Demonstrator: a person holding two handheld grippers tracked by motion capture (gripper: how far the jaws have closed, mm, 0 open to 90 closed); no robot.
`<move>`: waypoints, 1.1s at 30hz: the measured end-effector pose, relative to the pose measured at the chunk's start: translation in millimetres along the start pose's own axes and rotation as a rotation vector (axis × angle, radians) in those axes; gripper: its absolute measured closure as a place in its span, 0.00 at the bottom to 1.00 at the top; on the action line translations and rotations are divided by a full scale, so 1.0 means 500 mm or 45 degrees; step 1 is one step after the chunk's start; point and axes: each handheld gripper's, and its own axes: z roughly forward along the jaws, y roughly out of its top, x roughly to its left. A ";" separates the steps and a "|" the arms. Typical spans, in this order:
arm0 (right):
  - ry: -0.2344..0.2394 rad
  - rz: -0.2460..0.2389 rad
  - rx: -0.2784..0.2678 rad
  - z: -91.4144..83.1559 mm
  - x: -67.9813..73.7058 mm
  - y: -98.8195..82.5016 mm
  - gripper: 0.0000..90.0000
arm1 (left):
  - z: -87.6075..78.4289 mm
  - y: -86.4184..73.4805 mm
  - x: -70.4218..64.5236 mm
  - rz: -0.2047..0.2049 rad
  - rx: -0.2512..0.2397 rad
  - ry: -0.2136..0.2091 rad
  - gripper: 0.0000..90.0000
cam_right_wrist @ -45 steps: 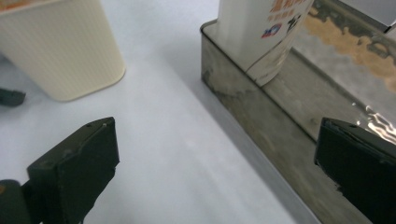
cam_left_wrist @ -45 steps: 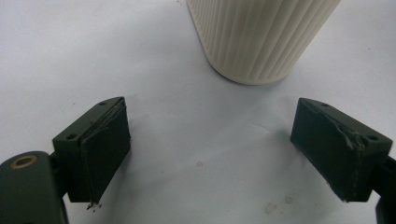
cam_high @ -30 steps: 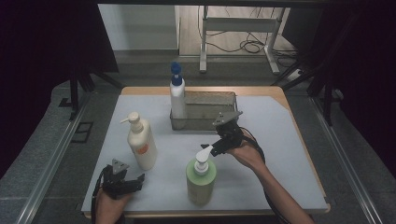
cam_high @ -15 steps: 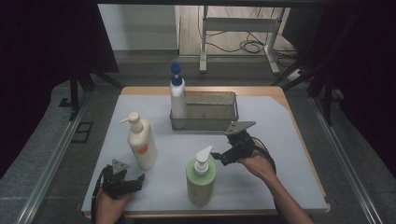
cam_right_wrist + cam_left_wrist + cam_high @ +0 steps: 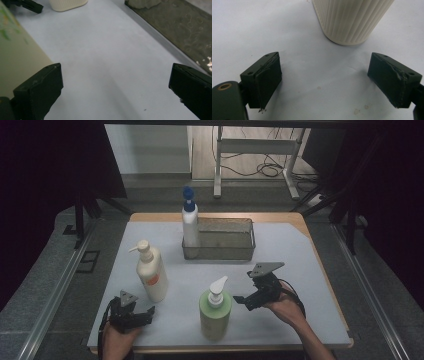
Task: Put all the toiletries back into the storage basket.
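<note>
Green pump bottle [image 5: 215, 312] stands upright near the front edge of the bench [image 5: 300, 250], on its pale grey cover, with a white pump head on top. Taking this bottle as the landmark, the right tool [image 5: 246, 301] sits just to its right, held low in a person's hand, its jaws spread wide and pointing toward the bottle without touching it; nothing is between them. In the right gripper view the bottle's green side [image 5: 17, 60] fills the left edge, close beside the left jaw. To the left of the green bottle, and a little farther back, stands a cream pump bottle [image 5: 151, 272] with an orange label, upright. The left tool [image 5: 146, 312] rests on the bench just in front of that cream bottle, at the front left, also released with jaws wide apart and empty; the left gripper view shows the cream bottle's ribbed base [image 5: 350, 21] just beyond the open jaws. Well behind the green bottle, a metal mesh basket [image 5: 227, 245] sits on the bench, and a white bottle with a blue pump [image 5: 189, 222] stands upright at the basket's left end.
</note>
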 end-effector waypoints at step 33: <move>0.198 -0.121 -0.038 -0.035 0.121 -0.002 0.00 | 0.000 -0.002 -0.003 -0.013 -0.013 0.008 0.13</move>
